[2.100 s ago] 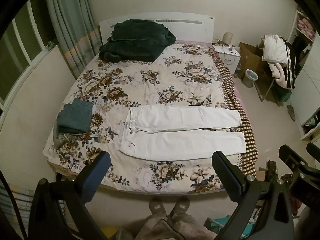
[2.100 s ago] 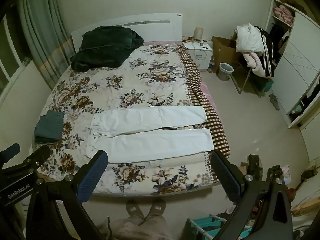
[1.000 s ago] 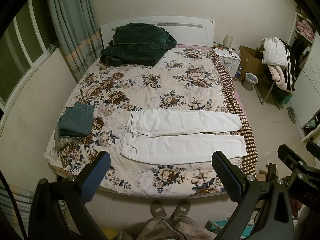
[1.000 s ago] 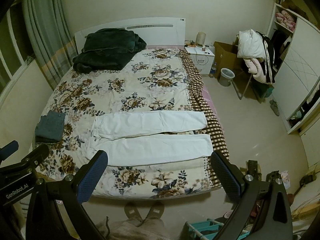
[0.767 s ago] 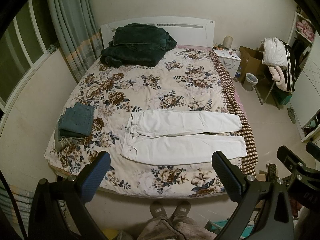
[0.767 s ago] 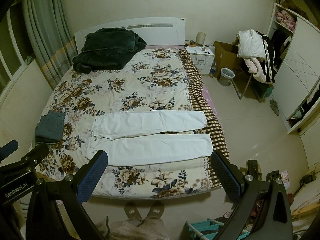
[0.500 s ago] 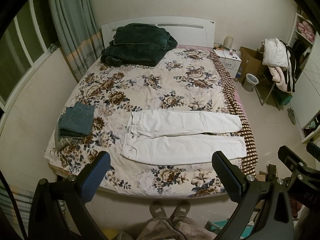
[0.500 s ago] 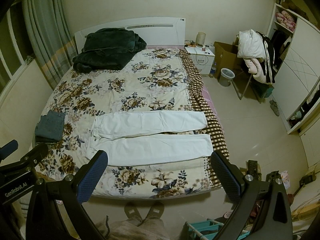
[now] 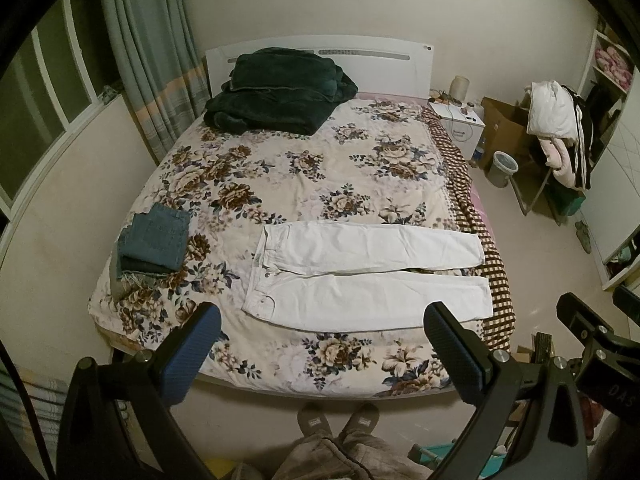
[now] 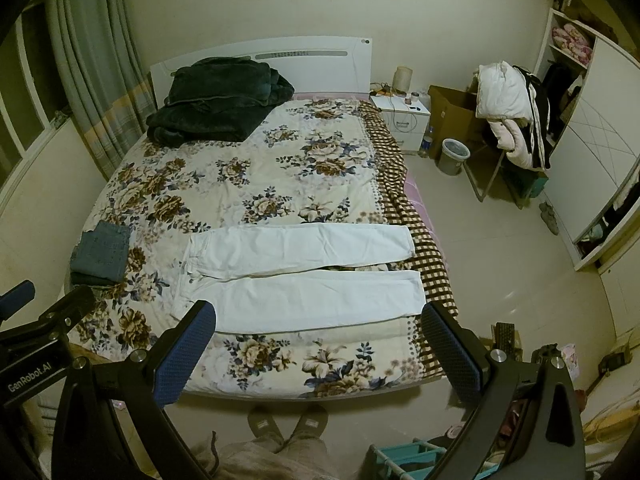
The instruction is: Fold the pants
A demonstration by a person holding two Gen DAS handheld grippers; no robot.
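White pants [image 9: 368, 272] lie flat on the flowered bed [image 9: 304, 168], waist to the left and both legs spread apart toward the right edge. They also show in the right wrist view [image 10: 304, 272]. My left gripper [image 9: 320, 344] is open and empty, held high above the foot of the bed. My right gripper [image 10: 316, 344] is open and empty at the same height, to the right of the left one.
Folded blue jeans [image 9: 156, 242] lie on the bed's left edge. A dark green blanket [image 9: 280, 90] sits by the headboard. A nightstand [image 10: 402, 118], bin [image 10: 454, 156] and chair with clothes [image 10: 512, 112] stand right of the bed. My feet [image 9: 338, 420] are at the bed's foot.
Both grippers have risen and drawn back slightly from the bed over two seconds. They have hardly moved in the last half second. The pants have not moved.
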